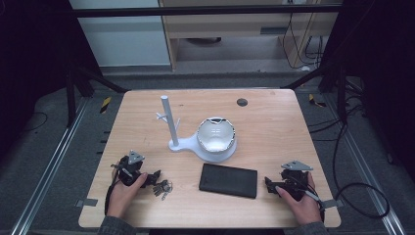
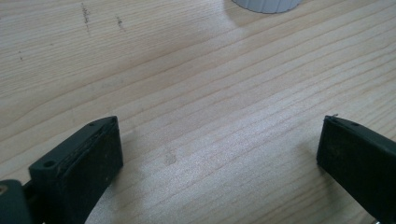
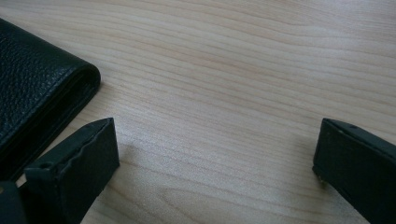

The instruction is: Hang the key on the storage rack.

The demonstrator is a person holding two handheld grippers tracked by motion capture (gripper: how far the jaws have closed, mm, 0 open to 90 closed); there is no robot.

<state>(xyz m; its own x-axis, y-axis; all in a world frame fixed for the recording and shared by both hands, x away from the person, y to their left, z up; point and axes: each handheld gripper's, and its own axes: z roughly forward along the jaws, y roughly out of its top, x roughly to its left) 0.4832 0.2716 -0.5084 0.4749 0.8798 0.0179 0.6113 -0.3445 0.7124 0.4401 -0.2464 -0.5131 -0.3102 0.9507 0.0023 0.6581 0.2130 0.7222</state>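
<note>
A black wallet lies flat near the table's front middle; its rounded corner is at the left of the right gripper view. A bunch of keys lies at the front left. My left gripper rests just left of the keys, jaws wide open over bare wood. My right gripper sits right of the wallet, also open with nothing between its jaws. A white stand with an upright post and small hooks joins a round white dish at the table's middle.
The wooden table has a small dark round hole near its far edge. The ribbed white base of the dish peeks in at the top of the left gripper view. Cables trail on the floor at the right.
</note>
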